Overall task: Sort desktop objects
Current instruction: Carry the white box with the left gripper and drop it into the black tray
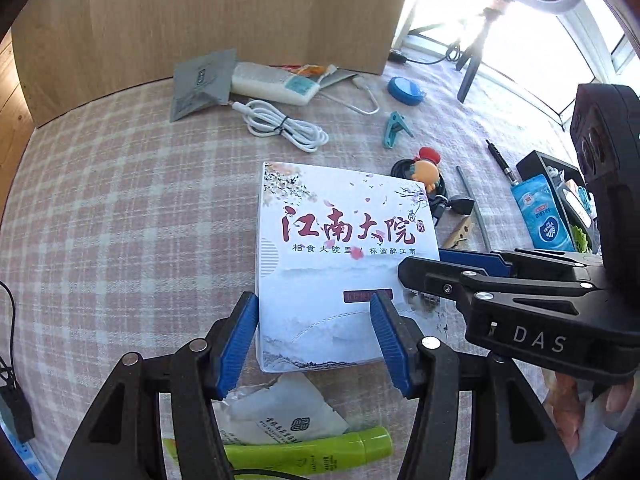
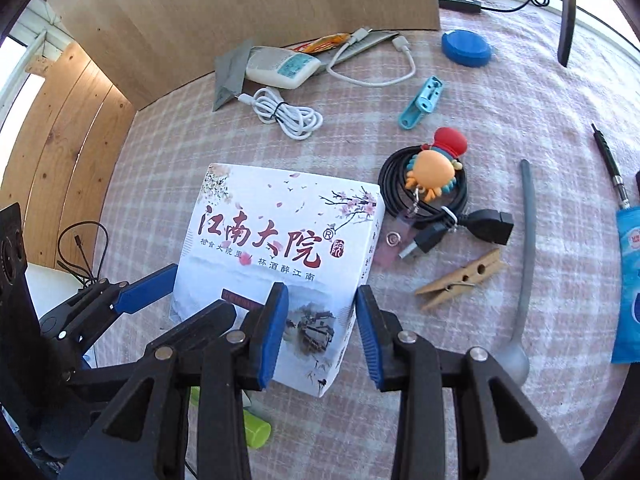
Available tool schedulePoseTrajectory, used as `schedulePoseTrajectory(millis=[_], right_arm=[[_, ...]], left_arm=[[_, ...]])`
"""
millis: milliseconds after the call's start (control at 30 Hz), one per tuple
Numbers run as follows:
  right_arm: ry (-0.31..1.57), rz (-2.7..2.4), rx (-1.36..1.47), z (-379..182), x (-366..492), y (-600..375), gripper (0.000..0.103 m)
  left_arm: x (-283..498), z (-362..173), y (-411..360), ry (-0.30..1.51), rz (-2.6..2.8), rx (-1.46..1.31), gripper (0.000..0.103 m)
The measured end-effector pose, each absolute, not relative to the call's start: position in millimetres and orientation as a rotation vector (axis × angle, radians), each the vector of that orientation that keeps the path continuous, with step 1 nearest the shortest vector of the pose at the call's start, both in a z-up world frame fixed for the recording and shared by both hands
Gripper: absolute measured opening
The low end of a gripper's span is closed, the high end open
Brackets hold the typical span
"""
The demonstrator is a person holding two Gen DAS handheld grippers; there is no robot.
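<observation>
A white tissue box (image 1: pixel 344 264) with red Chinese lettering lies on the checked tablecloth; it also shows in the right wrist view (image 2: pixel 276 264). My left gripper (image 1: pixel 314 344) is open, its blue pads straddling the box's near left part. My right gripper (image 2: pixel 322 332) is open over the box's near right corner, one pad above the top and one beside the right edge. In the left wrist view the right gripper (image 1: pixel 472 264) reaches in from the right over the box. Whether any pad touches the box is unclear.
A white cable (image 1: pixel 280 124), thermometer (image 1: pixel 276 84), grey packet (image 1: pixel 200 84), blue lid (image 1: pixel 406 90) and teal clip (image 1: pixel 394 130) lie behind. A black cable with crab toy (image 2: pixel 432 180), wooden peg (image 2: pixel 460 280), grey spoon (image 2: pixel 524 272) and pen (image 2: pixel 610 164) lie right. A green tube (image 1: pixel 312 452) lies near.
</observation>
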State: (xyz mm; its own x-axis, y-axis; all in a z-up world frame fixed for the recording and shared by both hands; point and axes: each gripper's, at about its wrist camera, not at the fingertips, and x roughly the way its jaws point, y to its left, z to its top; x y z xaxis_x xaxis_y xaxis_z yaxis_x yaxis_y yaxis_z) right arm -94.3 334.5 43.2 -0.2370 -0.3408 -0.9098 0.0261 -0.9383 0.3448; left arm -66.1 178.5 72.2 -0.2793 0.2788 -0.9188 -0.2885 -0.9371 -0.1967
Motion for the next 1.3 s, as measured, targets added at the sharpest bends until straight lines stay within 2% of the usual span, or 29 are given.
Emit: schedulePoseTrajectory(millis=[467, 833, 1033, 1067, 1100, 1133, 1300], right_arm=[[-0.571, -2.469, 1.673, 99, -56, 443, 0.035], [-0.750, -2.777, 1.683, 155, 17, 612, 0.035], [-0.885, -2.912, 1.737, 162, 70, 705, 0.034], [-0.906, -2.927, 1.749, 161, 75, 717, 0.034], [-0.911, -2.946, 1.770, 160, 80, 727, 0.033], [-0.901, -2.972, 1.807, 159, 85, 736, 0.033], [-0.876, -3.053, 1.805, 167, 98, 752, 0.033]], left_arm=[[-63, 127, 285, 0.146, 2.178, -1.425, 0.055], [-43, 163, 471, 0.244, 1.928, -1.246, 0.055], [-4, 168, 576, 0.357, 1.817, -1.185, 0.054], [0, 167, 590, 0.388, 1.812, -1.182, 0.051], [4, 165, 601, 0.430, 1.817, -1.184, 0.040], [6, 165, 608, 0.459, 1.829, -1.191, 0.034], [-2, 169, 594, 0.434, 1.842, -1.204, 0.034]])
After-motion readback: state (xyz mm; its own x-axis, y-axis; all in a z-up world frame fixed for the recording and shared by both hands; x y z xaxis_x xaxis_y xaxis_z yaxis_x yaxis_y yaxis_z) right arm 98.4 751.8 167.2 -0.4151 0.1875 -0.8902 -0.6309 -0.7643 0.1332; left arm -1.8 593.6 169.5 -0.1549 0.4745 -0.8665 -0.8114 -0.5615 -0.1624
